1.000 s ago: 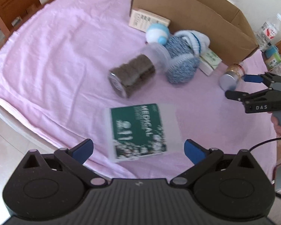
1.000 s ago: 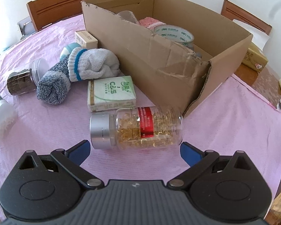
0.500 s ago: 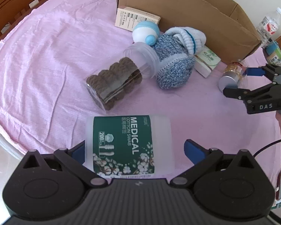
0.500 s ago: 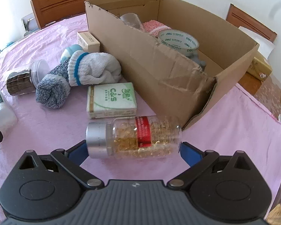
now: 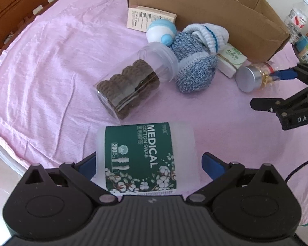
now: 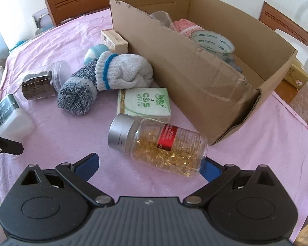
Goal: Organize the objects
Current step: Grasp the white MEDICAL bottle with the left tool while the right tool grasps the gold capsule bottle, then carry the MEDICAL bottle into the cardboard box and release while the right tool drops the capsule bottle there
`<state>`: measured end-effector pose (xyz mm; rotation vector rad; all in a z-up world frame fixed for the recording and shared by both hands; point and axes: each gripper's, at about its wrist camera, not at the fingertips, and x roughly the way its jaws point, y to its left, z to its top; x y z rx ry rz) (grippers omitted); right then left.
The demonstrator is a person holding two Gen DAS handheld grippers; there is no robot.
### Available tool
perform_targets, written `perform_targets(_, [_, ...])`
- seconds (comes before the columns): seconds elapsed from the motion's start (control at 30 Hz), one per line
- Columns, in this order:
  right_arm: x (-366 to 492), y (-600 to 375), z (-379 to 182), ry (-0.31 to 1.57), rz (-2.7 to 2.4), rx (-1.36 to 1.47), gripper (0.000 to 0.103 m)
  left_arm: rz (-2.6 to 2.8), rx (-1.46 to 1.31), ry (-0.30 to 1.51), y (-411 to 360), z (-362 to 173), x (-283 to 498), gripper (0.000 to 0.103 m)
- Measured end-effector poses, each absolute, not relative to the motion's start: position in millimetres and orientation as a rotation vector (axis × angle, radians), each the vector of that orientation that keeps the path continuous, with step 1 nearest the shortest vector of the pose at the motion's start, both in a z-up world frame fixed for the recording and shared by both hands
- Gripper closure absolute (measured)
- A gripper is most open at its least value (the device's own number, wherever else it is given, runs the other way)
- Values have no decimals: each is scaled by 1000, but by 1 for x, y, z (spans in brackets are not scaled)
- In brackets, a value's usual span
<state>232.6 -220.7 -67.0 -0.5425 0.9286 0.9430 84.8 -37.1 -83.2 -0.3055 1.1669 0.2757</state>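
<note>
The left gripper (image 5: 147, 162) has come forward around the swab tub (image 5: 145, 155), which a second ago lay clear ahead of it; the tub now sits between its spread fingers, the left pad touching or nearly so, the right one apart from it. The pill bottle (image 6: 158, 143) has swung, cap now toward the far left, and its base rests against the right finger of the right gripper (image 6: 149, 164), which is released too, holding nothing. Both lie on the pink cloth (image 5: 51, 61) of the bench, the tub near the front edge. Beyond them lie the cookie jar (image 5: 133, 82), the socks (image 6: 104, 80) and a tissue pack (image 6: 145, 102), beside the cardboard box (image 6: 195, 78) holding a tape roll (image 6: 213, 43).
</note>
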Motion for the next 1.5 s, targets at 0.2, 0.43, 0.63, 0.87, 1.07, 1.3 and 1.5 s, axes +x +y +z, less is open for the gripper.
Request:
perform_targets(0.2, [238,-210,-71,940,887,-522,0,285,-296,1155,-38,-83,87,4])
perform_targets(0.43, [244,-200,-74,967,824,-478,0,276,-264,1160,-36,-81,90,15])
perform_targets(0.63, [247,-196,-70,982,772,-451,7,258,-261,1151,-30,-81,92,17])
perform_targets(0.87, [246,-198,-65,1005,774,-453,7,207,-242,1160,-26,-79,96,19])
perform_targets(1.07, [238,-202,-50,1000,820,-479,7,167,-224,1173,-24,-71,95,19])
perform_targets(1.3, [229,-211,-18,981,924,-512,7,65,-172,1184,-20,-40,95,19])
perform_targets(1.5, [228,-215,19,920,969,-540,7,-1,-129,1150,-16,-7,109,19])
